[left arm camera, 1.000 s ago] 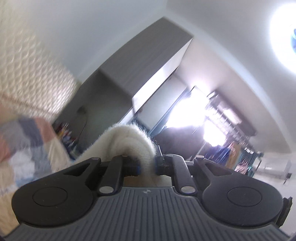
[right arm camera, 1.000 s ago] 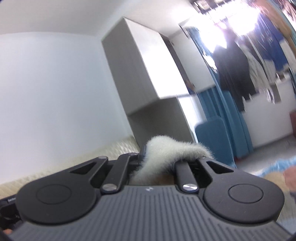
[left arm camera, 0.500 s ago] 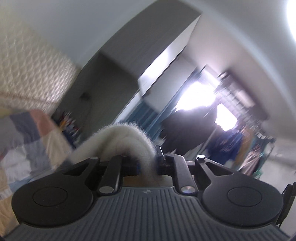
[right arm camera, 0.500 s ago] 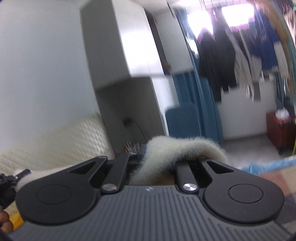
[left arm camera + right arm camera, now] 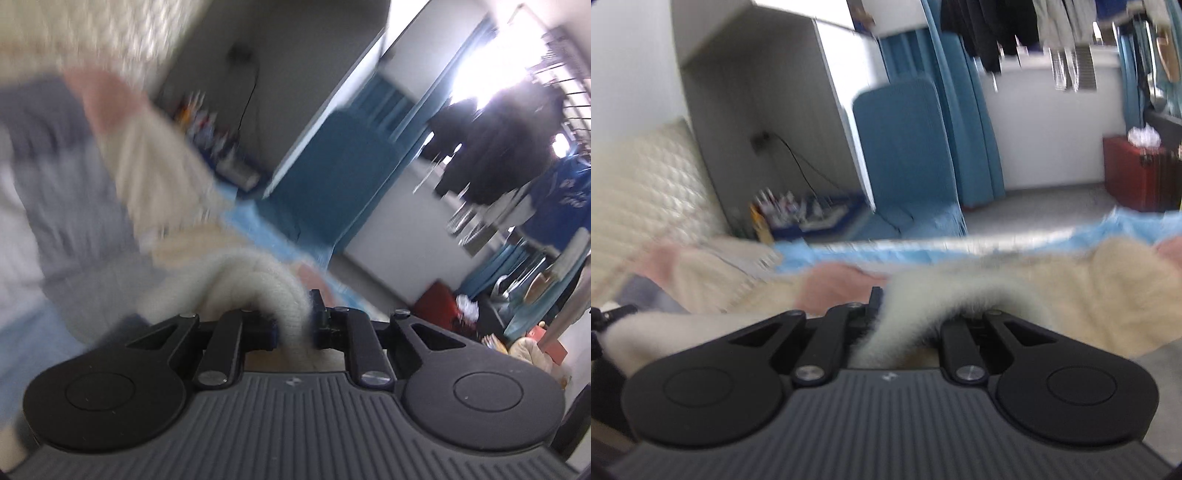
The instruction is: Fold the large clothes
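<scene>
A fluffy white garment (image 5: pixel 255 284) bulges out of my left gripper (image 5: pixel 293 326), whose jaws are shut on a fold of it. In the right wrist view the same white garment (image 5: pixel 960 295) arches over my right gripper (image 5: pixel 905 325), which is shut on another fold. At the far left of that view the garment (image 5: pixel 639 332) runs towards the other gripper's dark tip. Both grippers point down over a bed with a patchwork quilt (image 5: pixel 1108 288) of cream, pink and grey patches. The picture is blurred by motion.
A quilted cream headboard (image 5: pixel 639 184) stands at the left. Beyond the bed are a grey wardrobe (image 5: pixel 768 92), a blue chair (image 5: pixel 905 155), blue curtains (image 5: pixel 971 110), a red box (image 5: pixel 1137 173) and clothes hanging (image 5: pixel 498 140) by a bright window.
Both grippers have swung down from facing the ceiling and wardrobe to facing the bed, carrying the white garment. The quilt now fills the lower views. Both grips are unchanged.
</scene>
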`<state>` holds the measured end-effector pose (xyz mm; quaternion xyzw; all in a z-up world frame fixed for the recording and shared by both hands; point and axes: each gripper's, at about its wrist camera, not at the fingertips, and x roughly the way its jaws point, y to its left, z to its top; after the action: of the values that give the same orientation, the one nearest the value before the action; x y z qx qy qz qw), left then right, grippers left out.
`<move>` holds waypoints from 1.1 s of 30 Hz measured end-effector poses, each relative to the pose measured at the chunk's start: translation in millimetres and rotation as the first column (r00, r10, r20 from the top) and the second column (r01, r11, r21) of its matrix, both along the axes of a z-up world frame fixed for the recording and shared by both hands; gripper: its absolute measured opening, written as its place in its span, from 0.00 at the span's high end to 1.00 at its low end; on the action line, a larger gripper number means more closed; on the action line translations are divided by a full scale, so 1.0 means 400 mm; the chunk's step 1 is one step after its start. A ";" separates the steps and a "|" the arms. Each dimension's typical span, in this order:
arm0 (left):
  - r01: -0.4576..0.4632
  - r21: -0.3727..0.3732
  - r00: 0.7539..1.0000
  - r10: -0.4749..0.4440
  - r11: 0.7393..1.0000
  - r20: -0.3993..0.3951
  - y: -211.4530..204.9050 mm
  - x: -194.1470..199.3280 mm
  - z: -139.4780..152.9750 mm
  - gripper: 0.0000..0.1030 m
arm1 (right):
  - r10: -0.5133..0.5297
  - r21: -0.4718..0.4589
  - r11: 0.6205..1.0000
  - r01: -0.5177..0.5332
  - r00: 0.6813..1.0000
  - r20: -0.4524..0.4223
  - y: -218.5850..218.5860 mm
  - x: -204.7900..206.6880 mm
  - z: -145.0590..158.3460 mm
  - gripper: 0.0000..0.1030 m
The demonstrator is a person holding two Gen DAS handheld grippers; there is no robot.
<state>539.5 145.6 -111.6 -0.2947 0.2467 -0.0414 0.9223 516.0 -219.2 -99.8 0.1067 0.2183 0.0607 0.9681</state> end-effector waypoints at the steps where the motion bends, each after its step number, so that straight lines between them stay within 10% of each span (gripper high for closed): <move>1: 0.010 -0.006 0.999 -0.010 1.000 -0.031 0.011 0.044 -0.051 0.82 | -0.005 0.007 1.000 0.005 1.000 -0.024 0.004 0.022 -0.033 0.86; 11: 0.039 -0.037 0.974 -0.047 0.999 -0.222 0.099 0.225 -0.320 0.80 | -0.019 -0.040 0.999 0.014 0.990 -0.139 0.041 0.115 -0.183 0.85; 16: 0.068 0.021 0.978 -0.063 0.997 -0.200 0.034 0.111 -0.221 0.79 | -0.016 -0.051 0.999 0.009 0.992 -0.129 0.041 0.113 -0.191 0.83; 20: 0.074 -0.015 0.985 -0.076 0.997 -0.152 0.012 0.038 -0.170 0.46 | -0.010 -0.029 1.000 0.007 0.992 -0.122 0.035 0.089 -0.176 0.79; 26: 0.083 0.057 0.993 -0.077 0.995 -0.085 -0.028 -0.103 -0.077 0.46 | 0.028 0.041 0.999 -0.026 0.997 -0.067 0.018 -0.016 -0.124 0.41; 33: 0.075 0.147 0.997 -0.071 0.986 -0.031 -0.091 -0.399 0.059 0.46 | 0.082 0.044 0.996 -0.079 0.994 -0.067 -0.002 -0.221 -0.018 0.41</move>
<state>380.1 109.1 -88.0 -0.2167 0.2715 -0.0531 0.9362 427.7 -220.0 -107.2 0.1198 0.2543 0.1007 0.9544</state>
